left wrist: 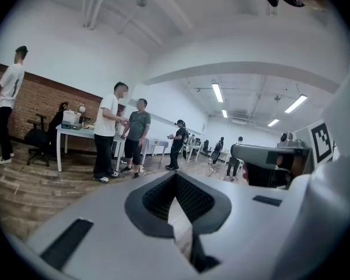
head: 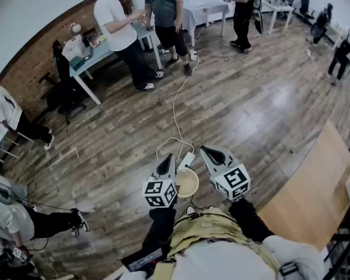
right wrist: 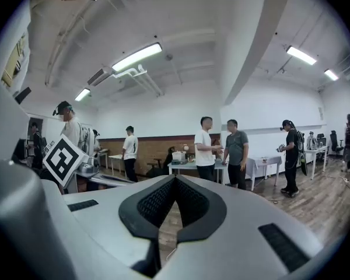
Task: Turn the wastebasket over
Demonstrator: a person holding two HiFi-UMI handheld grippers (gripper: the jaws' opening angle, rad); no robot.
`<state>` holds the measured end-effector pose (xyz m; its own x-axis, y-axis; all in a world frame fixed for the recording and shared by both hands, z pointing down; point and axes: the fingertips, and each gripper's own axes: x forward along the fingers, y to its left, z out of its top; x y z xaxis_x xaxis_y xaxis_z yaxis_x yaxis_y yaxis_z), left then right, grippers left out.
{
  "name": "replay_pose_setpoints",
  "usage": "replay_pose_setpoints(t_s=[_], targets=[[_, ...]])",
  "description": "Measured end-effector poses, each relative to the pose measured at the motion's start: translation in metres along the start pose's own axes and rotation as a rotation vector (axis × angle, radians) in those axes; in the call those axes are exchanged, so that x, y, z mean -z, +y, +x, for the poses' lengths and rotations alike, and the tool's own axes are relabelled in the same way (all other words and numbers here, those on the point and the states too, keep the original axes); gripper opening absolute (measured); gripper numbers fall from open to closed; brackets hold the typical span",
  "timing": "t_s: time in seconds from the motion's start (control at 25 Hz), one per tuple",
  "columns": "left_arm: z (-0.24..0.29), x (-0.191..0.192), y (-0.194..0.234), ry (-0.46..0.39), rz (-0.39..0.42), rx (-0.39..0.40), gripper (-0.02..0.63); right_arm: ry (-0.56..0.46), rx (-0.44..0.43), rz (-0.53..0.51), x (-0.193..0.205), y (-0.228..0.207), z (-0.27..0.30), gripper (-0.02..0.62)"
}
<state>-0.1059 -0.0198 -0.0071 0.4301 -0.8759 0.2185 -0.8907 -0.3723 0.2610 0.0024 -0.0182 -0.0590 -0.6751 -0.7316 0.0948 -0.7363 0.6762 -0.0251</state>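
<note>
Below both grippers, the wastebasket (head: 187,184) stands on the wooden floor (head: 251,109), just in front of the person's feet. From the head view it appears only as a pale round shape between the two marker cubes.

**Gripper state**
- The left gripper (head: 167,161) is empty. Its ribbed pads (left wrist: 189,198) meet at the tips with nothing between them.
- The right gripper (head: 209,152) is empty as well. Its pads (right wrist: 154,203) are pressed together in the same way.
- Both grippers point out across the room, side by side, well above the wastebasket and apart from it.

**Reason for this arrangement (judgement)**
With the jaws closed and aimed at the room, not at the floor, this reads as a neutral carrying pose. No grasp is under way. Turning the wastebasket would require lowering and opening at least one gripper first.

**Hidden or unclear**
- Neither gripper view shows the wastebasket. Both look towards people (right wrist: 213,147) standing by a table (right wrist: 184,167).
- The left marker cube covers one edge of the wastebasket, and its side wall cannot be seen from overhead.
- Whether the round face is the open mouth or the base cannot be determined, so the task's progress cannot be judged.
- A white cable (head: 175,107) runs across the floor towards the wastebasket. Its near end is lost behind the grippers.
</note>
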Motion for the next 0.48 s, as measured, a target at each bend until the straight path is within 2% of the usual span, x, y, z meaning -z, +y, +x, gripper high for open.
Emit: replay_pose_setpoints(t_s=[0.24, 0.48], targets=[[-0.008, -0.038, -0.002, -0.082, 0.0, 0.025, 0.002, -0.045, -0.028, -0.032, -0.026, 0.016, 0.014, 0.02], [-0.012, -0.056, -0.009, -0.127, 0.007, 0.037, 0.002, -0.074, -0.047, -0.056, -0.044, 0.022, 0.018, 0.02]])
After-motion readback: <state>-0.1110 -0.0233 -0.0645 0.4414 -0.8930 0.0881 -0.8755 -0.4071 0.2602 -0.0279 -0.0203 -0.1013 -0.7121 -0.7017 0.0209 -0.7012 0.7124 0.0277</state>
